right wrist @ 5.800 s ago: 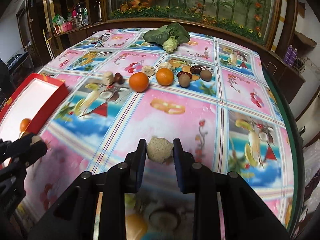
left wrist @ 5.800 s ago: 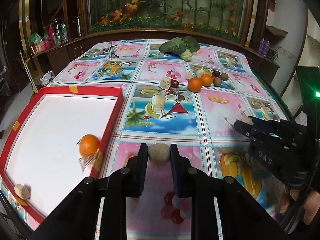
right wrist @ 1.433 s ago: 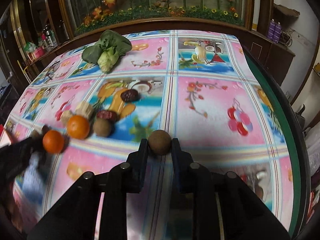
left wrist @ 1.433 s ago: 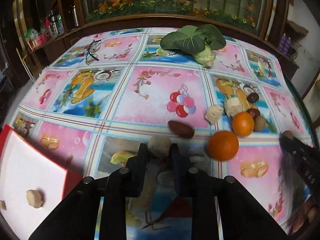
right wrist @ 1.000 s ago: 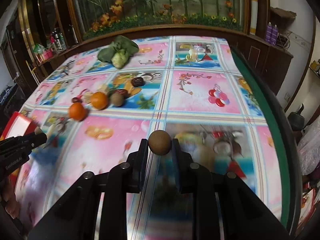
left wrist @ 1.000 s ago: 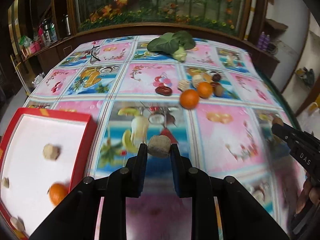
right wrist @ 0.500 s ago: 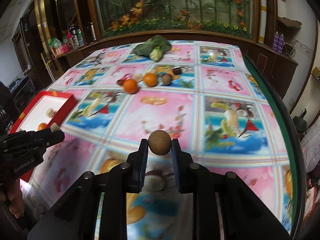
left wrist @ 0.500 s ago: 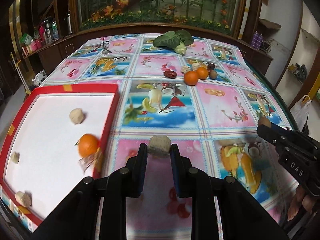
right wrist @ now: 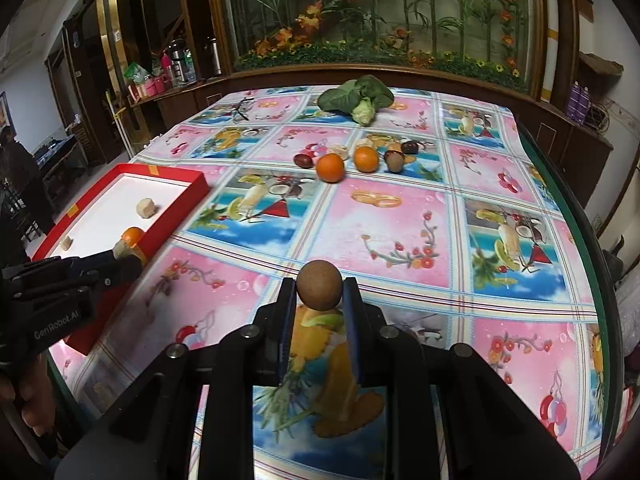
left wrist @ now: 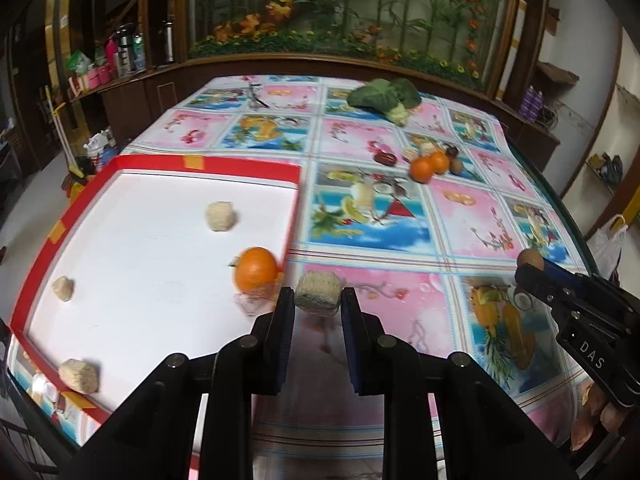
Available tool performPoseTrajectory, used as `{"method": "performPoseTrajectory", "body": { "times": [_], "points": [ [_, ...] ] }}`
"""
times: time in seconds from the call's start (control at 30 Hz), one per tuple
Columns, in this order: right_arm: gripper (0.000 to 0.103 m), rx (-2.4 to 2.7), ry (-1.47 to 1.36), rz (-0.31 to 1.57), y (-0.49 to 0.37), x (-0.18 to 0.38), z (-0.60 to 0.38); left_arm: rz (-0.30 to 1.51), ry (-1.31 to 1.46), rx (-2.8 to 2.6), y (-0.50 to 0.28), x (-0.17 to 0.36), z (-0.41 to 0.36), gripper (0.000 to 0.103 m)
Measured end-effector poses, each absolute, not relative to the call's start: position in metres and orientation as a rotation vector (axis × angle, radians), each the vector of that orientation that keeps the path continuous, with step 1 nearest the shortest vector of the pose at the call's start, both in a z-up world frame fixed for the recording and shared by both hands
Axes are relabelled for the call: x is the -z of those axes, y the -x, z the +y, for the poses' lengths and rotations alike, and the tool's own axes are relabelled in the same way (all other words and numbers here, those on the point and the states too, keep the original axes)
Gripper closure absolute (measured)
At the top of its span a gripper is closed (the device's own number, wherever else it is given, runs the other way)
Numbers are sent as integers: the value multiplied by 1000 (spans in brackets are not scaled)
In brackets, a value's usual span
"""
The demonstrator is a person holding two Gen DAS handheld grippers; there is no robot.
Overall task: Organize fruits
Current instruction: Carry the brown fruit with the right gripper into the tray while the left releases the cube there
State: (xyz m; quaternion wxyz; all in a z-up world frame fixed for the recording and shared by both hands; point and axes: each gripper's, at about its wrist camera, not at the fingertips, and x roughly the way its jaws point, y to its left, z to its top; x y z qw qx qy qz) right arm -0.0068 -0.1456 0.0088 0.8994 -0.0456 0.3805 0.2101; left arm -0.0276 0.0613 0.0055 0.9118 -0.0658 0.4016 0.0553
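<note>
My left gripper is shut on a beige rough lump, held above the table just right of the red-rimmed white tray. The tray holds an orange and three beige lumps. My right gripper is shut on a round brown fruit above the table's near middle. The left gripper also shows in the right wrist view, next to the tray. Two oranges and several small fruits lie further back on the table.
A leafy green vegetable lies at the table's far end, and eyeglasses at the far left. The table's green edge runs along the right. A wooden ledge with plants stands behind.
Both grippers have drawn back toward the table's near side with their fruits held. The left gripper has moved left, closer to the tray.
</note>
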Motion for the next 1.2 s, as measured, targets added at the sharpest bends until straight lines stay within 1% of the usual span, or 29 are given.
{"method": "performPoseTrajectory", "body": {
  "times": [0.33,0.7,0.97,1.2],
  "points": [
    [78,-503,114,757,13,-22,-117,797,196,-239,40,-10,116,81],
    [78,-653,155,741,8,-26,-44,816,264,-408,45,1,187,81],
    [78,-780,206,748,6,-26,22,831,276,-465,46,8,209,81],
    [78,-848,265,793,-3,-10,70,851,283,-494,46,13,225,81]
  ]
}}
